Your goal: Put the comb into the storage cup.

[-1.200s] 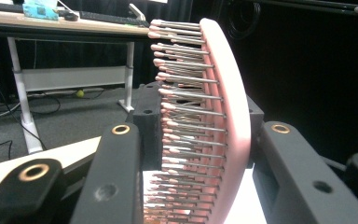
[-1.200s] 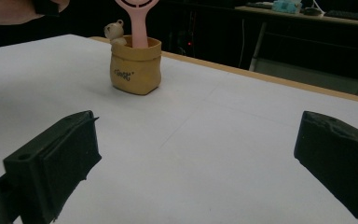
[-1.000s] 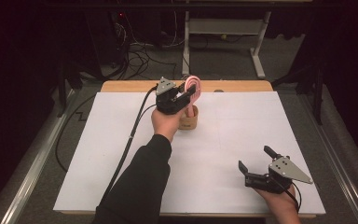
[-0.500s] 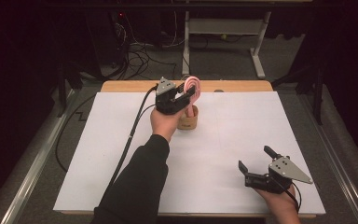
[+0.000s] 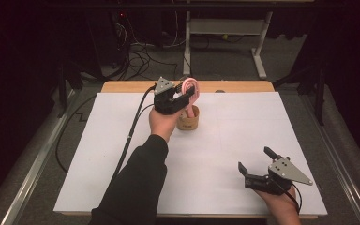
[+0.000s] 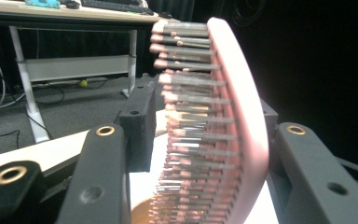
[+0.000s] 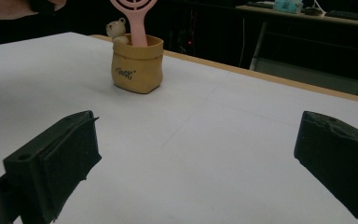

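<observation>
Now the pink hairbrush (image 5: pixel 190 89) stands handle-down in a small tan pot (image 5: pixel 188 121) in the upper middle of the high view, near the far edge of the white desk (image 5: pixel 98 154). The left gripper (image 5: pixel 180 96) sits at the brush head; in the left gripper view the jaws flank the head, the bristles (image 6: pixel 191 140) facing the left-hand pad. They have just been opening: a sliver of gap shows on the bristle side, and the back pad is hidden behind the rim, so I judge the brush freed, not pinched. The right gripper (image 5: pixel 258 171) rests at the lower right of the high view, jaws spread wide with nothing between them.

The risk, as I judge it, is the withdrawal. A pad snagging the bristles would drag the head, and the light pot could tip or slide, since the tall brush makes it top-heavy. Backing out straight, with the jaws wider, would avoid that.

Room is tight behind the pot, where the wooden strip (image 5: pixel 243 86) ends the desk. Toward the bottom of the frame, bare white surface lies between the pot and the right gripper.
</observation>
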A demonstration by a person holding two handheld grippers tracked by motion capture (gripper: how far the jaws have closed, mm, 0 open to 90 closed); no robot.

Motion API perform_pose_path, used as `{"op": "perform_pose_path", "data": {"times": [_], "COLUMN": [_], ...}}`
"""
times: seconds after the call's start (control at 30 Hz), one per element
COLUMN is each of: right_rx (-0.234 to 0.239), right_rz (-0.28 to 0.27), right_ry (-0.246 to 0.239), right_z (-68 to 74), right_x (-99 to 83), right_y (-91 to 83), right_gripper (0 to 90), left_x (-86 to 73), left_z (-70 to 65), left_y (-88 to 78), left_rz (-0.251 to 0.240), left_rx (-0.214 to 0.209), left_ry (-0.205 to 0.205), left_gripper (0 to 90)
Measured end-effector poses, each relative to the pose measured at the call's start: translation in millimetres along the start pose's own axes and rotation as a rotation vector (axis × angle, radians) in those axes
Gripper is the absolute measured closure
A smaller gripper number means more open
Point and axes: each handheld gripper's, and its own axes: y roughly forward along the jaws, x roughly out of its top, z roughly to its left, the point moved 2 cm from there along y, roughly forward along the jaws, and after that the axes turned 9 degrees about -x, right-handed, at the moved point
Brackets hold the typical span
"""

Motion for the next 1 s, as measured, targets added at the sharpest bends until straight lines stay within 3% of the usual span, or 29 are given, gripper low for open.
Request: {"op": "perform_pose_path", "data": {"times": [0.5, 1.0], "right_rx": [0.01, 0.008], "right_rz": [-0.006, -0.008], "right_ry": [0.019, 0.026], "right_z": [0.6, -0.8], "right_x": [1.6, 1.6], "right_y": [-0.5, -1.3], "right_gripper": [0.1, 0.1], "left_x": [3.8, 7.3], "left_z": [10.1, 15.3], "left_y": [-2.4, -0.7], "left_rz": [-0.003, 0.026], "left_rx": [0.025, 0.048], "left_ry": [0.003, 0.022], "left_gripper": [55.1, 54.9]}}
